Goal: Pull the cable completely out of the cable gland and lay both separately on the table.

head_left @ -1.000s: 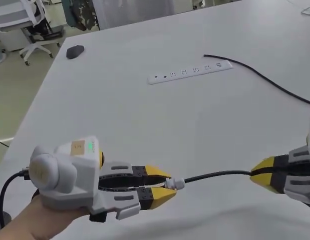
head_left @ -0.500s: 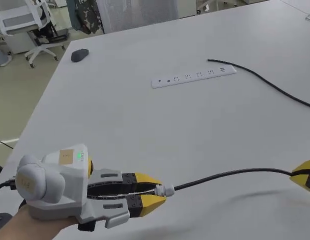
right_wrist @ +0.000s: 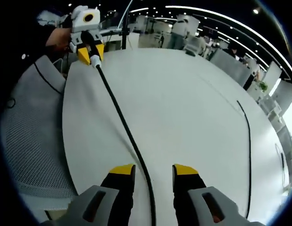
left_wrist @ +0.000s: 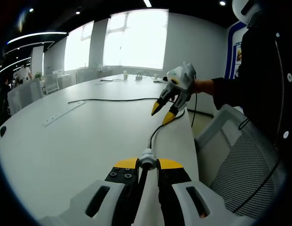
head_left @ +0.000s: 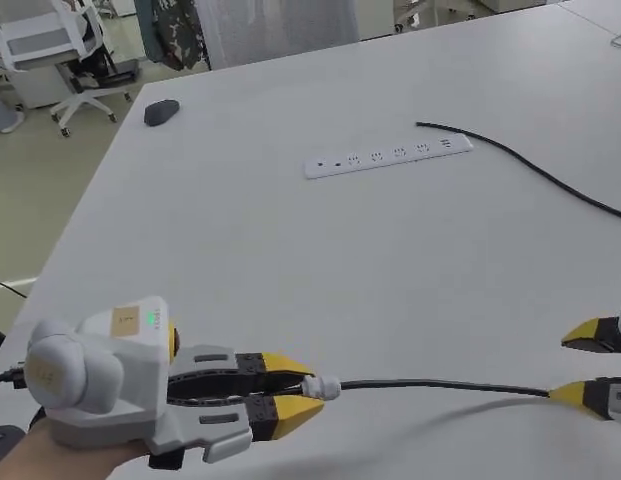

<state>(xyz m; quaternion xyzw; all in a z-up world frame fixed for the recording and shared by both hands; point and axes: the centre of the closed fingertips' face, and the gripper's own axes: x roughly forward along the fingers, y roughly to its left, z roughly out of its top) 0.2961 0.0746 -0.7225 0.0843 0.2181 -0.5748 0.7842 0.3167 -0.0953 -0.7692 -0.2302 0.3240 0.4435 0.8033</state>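
Observation:
My left gripper [head_left: 305,388] is low at the near left of the white table [head_left: 290,250], shut on the small white cable gland [head_left: 323,385]. A thin black cable [head_left: 440,386] leaves the gland and runs right, just above the table, to my right gripper [head_left: 568,367]. That gripper is open, and the cable passes loosely between its yellow fingertips [head_left: 580,338]. In the left gripper view the gland [left_wrist: 146,160] sits at my left gripper's [left_wrist: 146,165] tips, and the cable [left_wrist: 157,134] leads toward the right gripper [left_wrist: 162,110]. From the right gripper [right_wrist: 153,170], the cable [right_wrist: 120,117] stretches to the gland [right_wrist: 95,60].
A white power strip [head_left: 388,155] with its own black lead [head_left: 530,170] lies mid-table at the back. A dark mouse [head_left: 162,111] rests near the far left edge. Office chairs [head_left: 60,60] stand beyond the table, and a mesh chair [left_wrist: 244,155] is by the near edge.
The right gripper was shut on the cable and pulled right. It is now open, with the cable loose between its jaws. More cable shows between the grippers, and the left gripper still holds the gland.

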